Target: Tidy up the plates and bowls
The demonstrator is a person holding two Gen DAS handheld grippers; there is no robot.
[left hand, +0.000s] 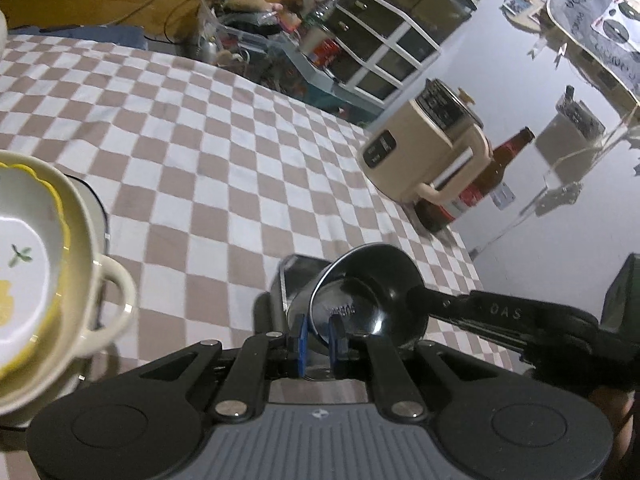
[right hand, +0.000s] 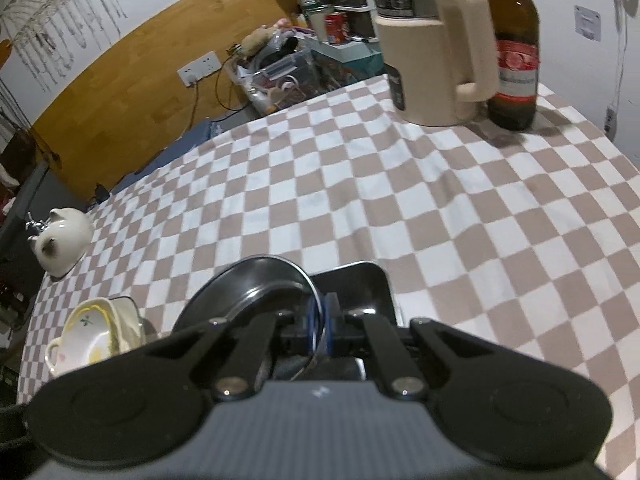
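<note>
While both grippers work at the same dark metal bowl [left hand: 368,300], the hold looks uneven. The right gripper [right hand: 320,328] is closed on the bowl's thin rim, holding it tilted on edge above a dark rectangular tray [right hand: 360,284] near the front of the checkered tabletop [left hand: 224,152]. The left gripper [left hand: 318,340] has its blue pads [left hand: 301,338] on either side of the bowl's lower rim – whether they actually pinch it, I cannot tell. A grip on so narrow an edge could slip, letting the bowl swing or drop onto the tray with a clatter. Two grippers pulling in different directions could also twist it loose. To the left sits the stack of cream bowls [left hand: 48,248] – a careless swing could knock them.
</note>
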